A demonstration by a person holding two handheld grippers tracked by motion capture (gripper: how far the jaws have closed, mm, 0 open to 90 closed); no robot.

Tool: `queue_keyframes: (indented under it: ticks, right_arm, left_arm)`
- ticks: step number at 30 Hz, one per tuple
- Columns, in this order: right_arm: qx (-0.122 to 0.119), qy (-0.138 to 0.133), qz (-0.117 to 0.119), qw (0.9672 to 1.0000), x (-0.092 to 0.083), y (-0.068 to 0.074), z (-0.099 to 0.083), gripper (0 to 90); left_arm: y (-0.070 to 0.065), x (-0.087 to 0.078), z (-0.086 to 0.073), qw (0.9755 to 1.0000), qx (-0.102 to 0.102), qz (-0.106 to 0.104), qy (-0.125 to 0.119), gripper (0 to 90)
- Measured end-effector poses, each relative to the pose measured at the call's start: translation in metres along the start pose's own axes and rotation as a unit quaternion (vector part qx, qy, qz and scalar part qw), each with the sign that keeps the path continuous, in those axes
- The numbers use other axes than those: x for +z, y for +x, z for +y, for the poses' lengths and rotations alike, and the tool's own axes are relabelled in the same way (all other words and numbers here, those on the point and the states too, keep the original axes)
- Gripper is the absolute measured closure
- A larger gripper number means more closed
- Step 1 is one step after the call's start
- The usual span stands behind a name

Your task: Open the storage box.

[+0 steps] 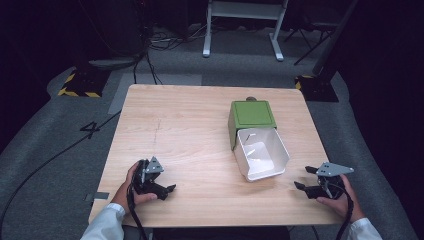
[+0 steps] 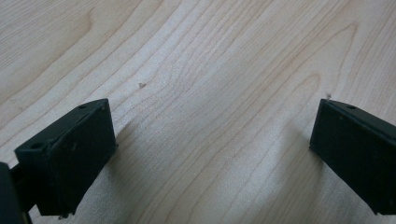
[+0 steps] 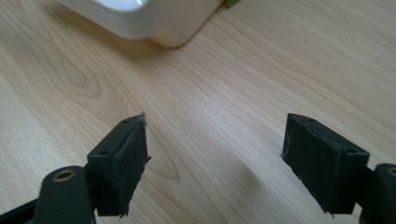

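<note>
A green box (image 1: 251, 116) stands on the wooden table (image 1: 190, 130), right of centre. A white drawer (image 1: 260, 153) is pulled out of it toward me and looks empty. Its rounded white corner (image 3: 154, 21) appears at the top of the right gripper view. My left gripper (image 1: 167, 192) rests low on the table near the front left, held by a hand, and is open with bare wood between its fingers (image 2: 70, 154). My right gripper (image 1: 305, 178) is at the front right, just right of the drawer, open with nothing between its fingers (image 3: 122, 161).
The table's front edge runs just below both hands. A cable (image 1: 134, 215) trails from the left gripper off the front edge. Beyond the table are grey carpet, a white table frame (image 1: 245, 20) and yellow-black marked bases (image 1: 80, 82).
</note>
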State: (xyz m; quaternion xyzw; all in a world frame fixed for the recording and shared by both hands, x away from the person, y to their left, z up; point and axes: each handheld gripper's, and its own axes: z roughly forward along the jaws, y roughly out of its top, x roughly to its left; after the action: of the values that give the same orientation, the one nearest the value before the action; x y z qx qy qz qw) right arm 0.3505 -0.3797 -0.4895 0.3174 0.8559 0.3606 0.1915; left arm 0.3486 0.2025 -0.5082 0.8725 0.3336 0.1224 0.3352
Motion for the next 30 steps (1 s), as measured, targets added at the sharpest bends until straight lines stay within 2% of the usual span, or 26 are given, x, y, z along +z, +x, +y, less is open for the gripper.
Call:
queue_keyframes:
  ticks: [2,4,5,8,9,10,11,14,16,30]
  right_arm:
    - [0.014,-0.002,0.0,0.9999,0.0,-0.003,-0.007,22.7]
    - [0.018,-0.004,0.0,0.9998,0.0,-0.005,-0.009,22.7]
    - [0.032,-0.004,-0.001,0.9995,0.001,-0.007,-0.015,22.6]
    - [0.039,-0.003,-0.002,0.9992,0.001,-0.009,-0.02,22.5]
    - [0.048,-0.006,-0.003,0.9988,0.002,-0.01,-0.023,22.4]
    - [0.048,-0.006,-0.003,0.9988,0.002,-0.01,-0.023,22.4]
    - [0.052,-0.008,-0.013,0.9985,0.001,-0.011,-0.023,22.1]
    - [0.056,-0.006,-0.011,0.9984,0.001,-0.011,-0.024,21.3]
    - [0.068,-0.003,-0.009,0.9976,0.002,-0.012,-0.024,20.9]
    - [0.07,-0.002,-0.013,0.9975,0.002,-0.012,-0.024,20.7]
  left_arm:
    - [0.0,0.0,0.0,1.0,0.0,0.0,0.0,0.3]
    - [0.0,0.0,0.0,1.0,0.0,0.0,0.0,0.3]
    - [0.0,0.0,0.0,1.0,0.0,0.0,0.0,0.3]
    - [0.0,0.0,0.0,1.0,0.0,0.0,0.0,0.3]
    - [0.0,0.0,0.0,1.0,0.0,0.0,0.0,0.3]
    - [0.0,0.0,0.0,1.0,0.0,0.0,0.0,0.3]
    - [0.0,0.0,0.0,1.0,0.0,0.0,0.0,0.3]
    - [0.0,0.0,0.0,1.0,0.0,0.0,0.0,0.3]
    - [0.0,0.0,0.0,1.0,0.0,0.0,0.0,0.3]
    - [0.0,-0.001,-0.001,1.0,0.0,0.004,0.0,0.5]
